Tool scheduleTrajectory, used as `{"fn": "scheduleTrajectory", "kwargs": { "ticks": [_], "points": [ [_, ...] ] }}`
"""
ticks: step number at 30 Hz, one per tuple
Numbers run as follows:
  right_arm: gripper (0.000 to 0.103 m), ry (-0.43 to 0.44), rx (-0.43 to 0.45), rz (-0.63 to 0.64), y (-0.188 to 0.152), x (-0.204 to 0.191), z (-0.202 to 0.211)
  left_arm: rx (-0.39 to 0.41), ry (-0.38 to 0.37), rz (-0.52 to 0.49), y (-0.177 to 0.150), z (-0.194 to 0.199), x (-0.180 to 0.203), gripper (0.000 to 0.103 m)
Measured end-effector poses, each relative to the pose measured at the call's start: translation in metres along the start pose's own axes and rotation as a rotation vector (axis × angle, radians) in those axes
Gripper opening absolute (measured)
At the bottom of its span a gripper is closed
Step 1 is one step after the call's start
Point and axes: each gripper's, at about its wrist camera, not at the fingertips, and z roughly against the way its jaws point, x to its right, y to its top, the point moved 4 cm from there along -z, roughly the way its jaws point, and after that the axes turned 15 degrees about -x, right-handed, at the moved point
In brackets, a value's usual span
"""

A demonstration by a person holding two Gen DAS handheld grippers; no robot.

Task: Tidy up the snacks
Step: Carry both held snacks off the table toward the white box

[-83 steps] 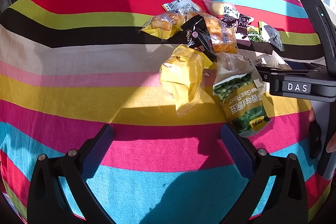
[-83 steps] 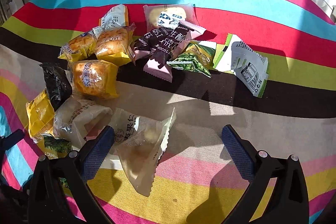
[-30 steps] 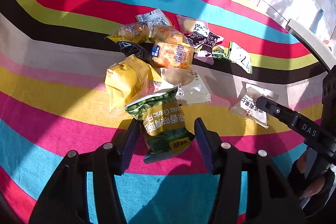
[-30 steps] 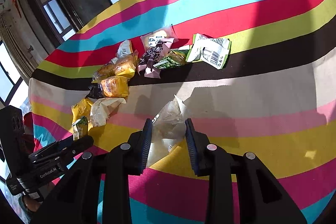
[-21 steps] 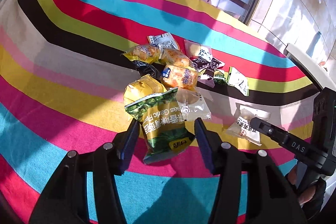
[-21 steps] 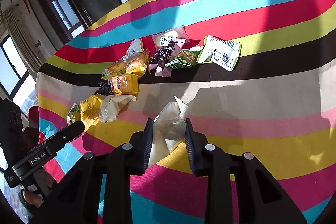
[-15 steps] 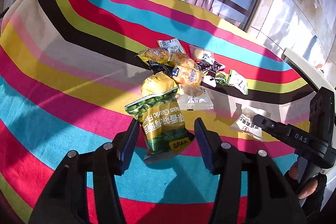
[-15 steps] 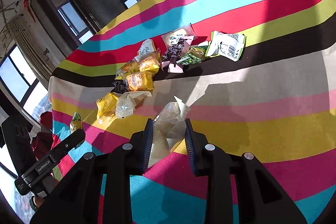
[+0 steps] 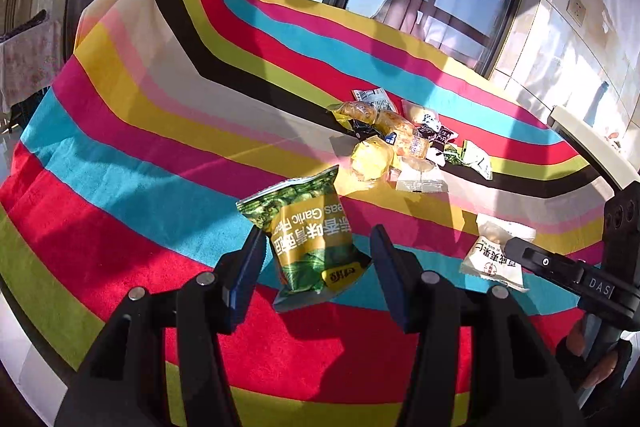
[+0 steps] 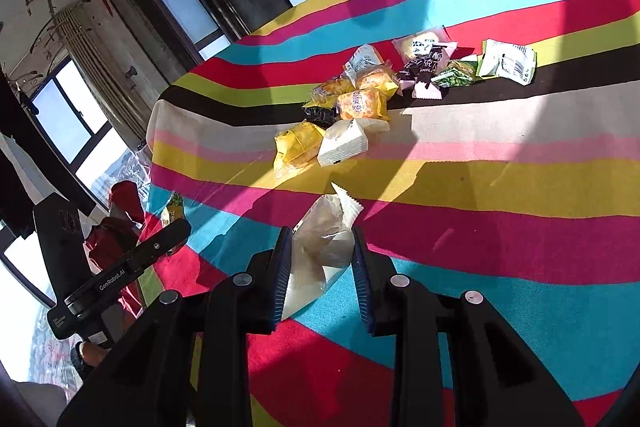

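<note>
My left gripper (image 9: 318,247) is shut on a green and gold garlic pea bag (image 9: 310,235) and holds it above the striped cloth. My right gripper (image 10: 320,267) is shut on a clear white pastry packet (image 10: 324,239), also lifted; that packet shows in the left wrist view (image 9: 496,251) at the right gripper's tip. The other snacks lie in a pile (image 9: 400,139) at the table's middle; in the right wrist view the pile (image 10: 360,99) holds yellow, orange, white, black and green packets.
The table wears a rainbow striped cloth (image 9: 160,147). Its left edge drops off toward windows (image 10: 72,115). A white packet (image 10: 508,61) lies at the pile's right end. The left gripper (image 10: 120,271) shows at lower left in the right wrist view.
Both grippers closed on their packets, lifted them and pulled back from the pile toward the near edge of the table. The pile now looks smaller and farther off.
</note>
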Motion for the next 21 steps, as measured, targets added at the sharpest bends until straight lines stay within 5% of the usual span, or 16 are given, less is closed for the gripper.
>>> {"fn": "scheduleTrajectory", "kwargs": {
  "ticks": [9,21],
  "points": [
    [0.029,0.144,-0.072,0.024,-0.007,-0.037,-0.024,-0.018,0.185,0.063,-0.034,0.037,-0.067,0.054],
    [0.029,0.205,-0.184,0.174,-0.020,-0.113,-0.063,-0.058,0.383,0.139,-0.093,0.073,-0.140,0.054]
  ]
}}
